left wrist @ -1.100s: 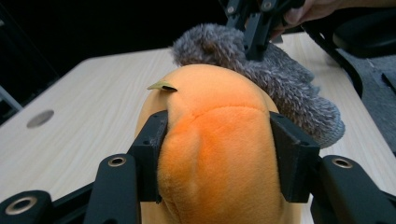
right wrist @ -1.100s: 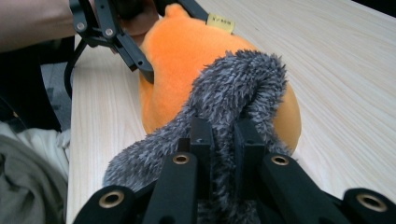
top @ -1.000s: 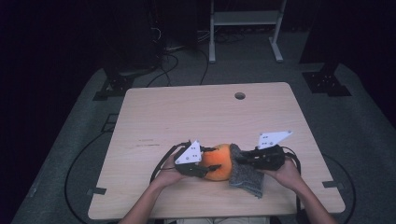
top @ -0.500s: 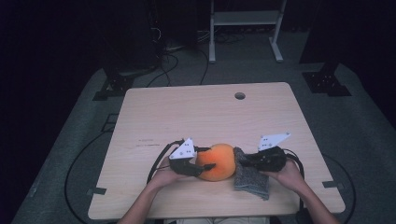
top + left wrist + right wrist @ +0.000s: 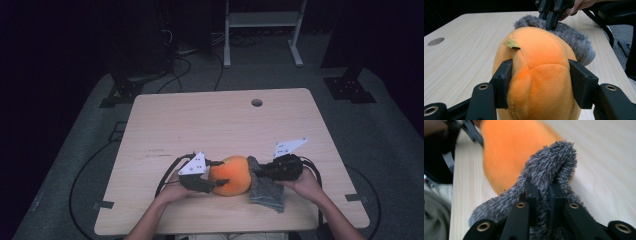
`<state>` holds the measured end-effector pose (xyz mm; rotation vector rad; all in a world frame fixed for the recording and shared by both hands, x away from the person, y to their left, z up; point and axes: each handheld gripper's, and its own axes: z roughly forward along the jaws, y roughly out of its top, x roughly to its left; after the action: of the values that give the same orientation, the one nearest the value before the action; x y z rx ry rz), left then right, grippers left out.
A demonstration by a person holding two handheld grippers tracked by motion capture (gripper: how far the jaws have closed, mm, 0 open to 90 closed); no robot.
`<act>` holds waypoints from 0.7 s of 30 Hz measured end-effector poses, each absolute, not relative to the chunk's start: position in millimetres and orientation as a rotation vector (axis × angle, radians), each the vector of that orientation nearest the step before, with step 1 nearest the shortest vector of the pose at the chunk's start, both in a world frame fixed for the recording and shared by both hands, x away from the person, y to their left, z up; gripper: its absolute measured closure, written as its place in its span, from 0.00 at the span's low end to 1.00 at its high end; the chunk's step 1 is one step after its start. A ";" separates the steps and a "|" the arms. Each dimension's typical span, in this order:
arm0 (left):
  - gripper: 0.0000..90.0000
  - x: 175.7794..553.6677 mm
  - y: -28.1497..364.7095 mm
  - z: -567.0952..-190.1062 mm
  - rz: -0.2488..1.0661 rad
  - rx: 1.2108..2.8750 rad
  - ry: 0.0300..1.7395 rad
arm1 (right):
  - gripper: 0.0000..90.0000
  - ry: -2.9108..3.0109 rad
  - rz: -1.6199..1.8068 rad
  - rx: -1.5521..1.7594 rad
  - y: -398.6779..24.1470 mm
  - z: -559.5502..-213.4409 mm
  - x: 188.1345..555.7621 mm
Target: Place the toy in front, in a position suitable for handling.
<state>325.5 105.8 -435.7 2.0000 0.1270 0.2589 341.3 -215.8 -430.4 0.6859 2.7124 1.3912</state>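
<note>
Item: orange plush toy point(image 5: 230, 175), round and soft, lying on the near middle of the desk point(image 5: 200, 125), with a small tag on its upper seam.

Item: grey fuzzy cloth point(image 5: 266, 189), lying just right of the toy and touching it, one fold lifted against the toy's side.

Left tool point(image 5: 212, 176): its 2 jaws press into the toy's flanks and dent the plush; they have just been closing, with the toy between them.

Right tool point(image 5: 260, 170): jaws pressed together, pinching the raised fold of the cloth.

Status, judged: both items gripped. The work looks like wrapping or wiping the toy with the cloth; most of the toy's orange surface lies bare, so the greater part seems left to do.
</note>
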 end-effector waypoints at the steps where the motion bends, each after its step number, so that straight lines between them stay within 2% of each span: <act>1: 0.47 325.1 105.3 -435.8 0.262 1.999 0.117 | 0.89 2.709 1.403 0.685 -217.7 -429.0 340.7; 6: 0.47 322.7 104.0 -435.6 0.270 2.002 0.089 | 0.89 2.639 1.539 0.653 -217.2 -413.8 345.8; 9: 0.45 325.5 106.6 -434.6 0.232 2.005 0.098 | 0.89 2.673 1.496 0.651 -209.6 -420.2 349.7; 13: 0.27 334.8 105.7 -431.9 0.175 2.020 0.212 | 0.89 2.675 1.495 0.672 -211.4 -427.8 343.3; 14: 0.26 335.7 105.4 -431.7 0.167 2.021 0.222 | 0.89 2.687 1.484 0.679 -213.1 -431.1 340.9; 16: 0.27 335.0 104.7 -430.9 0.188 2.025 0.223 | 0.89 2.711 1.445 0.692 -216.6 -435.9 337.9; 21: 0.42 332.9 105.6 -431.1 0.213 2.033 0.169 | 0.89 2.718 1.429 0.687 -225.0 -432.5 330.3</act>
<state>332.9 105.6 -431.1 2.0327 0.1687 0.2127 330.3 -225.0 -432.5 0.6868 2.7185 1.4294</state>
